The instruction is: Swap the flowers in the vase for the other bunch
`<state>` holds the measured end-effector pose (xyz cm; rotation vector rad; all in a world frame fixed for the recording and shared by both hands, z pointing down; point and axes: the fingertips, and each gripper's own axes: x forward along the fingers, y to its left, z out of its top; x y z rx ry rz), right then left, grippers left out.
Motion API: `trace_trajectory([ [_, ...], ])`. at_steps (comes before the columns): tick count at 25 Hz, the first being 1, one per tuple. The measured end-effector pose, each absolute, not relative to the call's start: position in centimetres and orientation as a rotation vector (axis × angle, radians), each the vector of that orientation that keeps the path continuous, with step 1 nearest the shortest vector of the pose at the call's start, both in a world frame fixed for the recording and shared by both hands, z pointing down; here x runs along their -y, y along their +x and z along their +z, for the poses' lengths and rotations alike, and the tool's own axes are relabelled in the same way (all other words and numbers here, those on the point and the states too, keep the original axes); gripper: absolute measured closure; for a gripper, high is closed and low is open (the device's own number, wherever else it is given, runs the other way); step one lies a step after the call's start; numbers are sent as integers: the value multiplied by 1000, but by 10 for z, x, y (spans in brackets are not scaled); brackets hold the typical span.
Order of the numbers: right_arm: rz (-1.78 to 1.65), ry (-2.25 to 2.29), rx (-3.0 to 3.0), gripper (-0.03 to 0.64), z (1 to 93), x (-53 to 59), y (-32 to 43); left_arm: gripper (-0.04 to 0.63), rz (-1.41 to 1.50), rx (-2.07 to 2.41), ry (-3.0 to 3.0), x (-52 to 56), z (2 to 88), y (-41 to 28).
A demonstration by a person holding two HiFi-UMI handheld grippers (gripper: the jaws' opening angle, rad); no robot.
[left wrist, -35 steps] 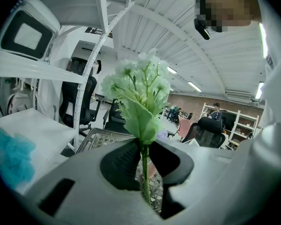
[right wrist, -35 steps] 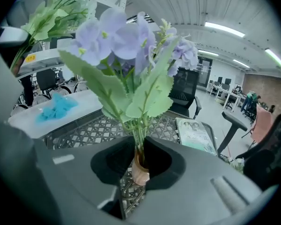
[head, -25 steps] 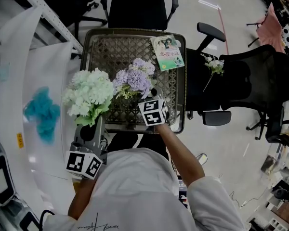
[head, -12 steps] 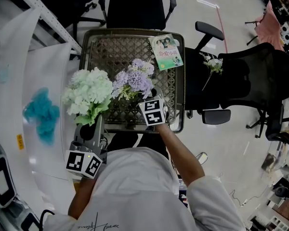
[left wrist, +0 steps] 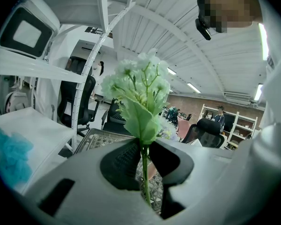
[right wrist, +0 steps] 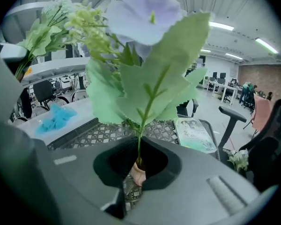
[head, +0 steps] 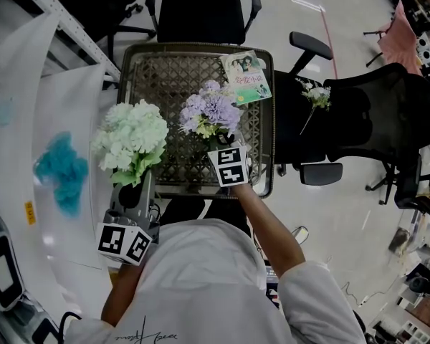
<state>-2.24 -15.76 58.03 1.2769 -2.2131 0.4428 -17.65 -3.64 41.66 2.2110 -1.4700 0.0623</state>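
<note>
My left gripper (left wrist: 144,149) is held off the left side of the table (head: 158,70), near its closer corner. Its fingers (left wrist: 117,168) stand narrow, clamped on the thin green stem of the white-green bunch (head: 131,138). That bunch rises upright from them, its pale heads beside the table's left rim.

My right gripper (right wrist: 138,149) is over the near edge of the table, right of its middle. Its fingers (right wrist: 165,165) have just been closing, and they now pinch the stem of the purple bunch (head: 211,113). The stem runs straight down between them into the pinkish mouth of the vase (right wrist: 138,173), which shows just below the fingers with the table's mesh around it. In the head view the vase is covered by the flowers and the gripper. The lilac heads stand roughly over the table's middle, with broad green leaves under them. The two bunches are apart.

A booklet (head: 246,77) with a green cover lies on the table's far right corner. To the right of the table a small sprig of white flowers (head: 317,96) rests on a black chair (head: 373,120). To the left of the table a blue fluffy clump (head: 61,169) lies on a white surface (head: 64,106).
</note>
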Motion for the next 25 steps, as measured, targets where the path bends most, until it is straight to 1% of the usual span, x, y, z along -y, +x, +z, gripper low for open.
trace_trajectory([
  [7,460,1295,2223,594,575,159,-21,532,57,1465,2214,40,416,-175],
  [14,551,1322,2228,594,565,158,-13,532,46,1459,2217,42,415,-174],
  [25,562,1382,2248,595,547,155,-5,532,45,1439,2263,41,412,-166],
])
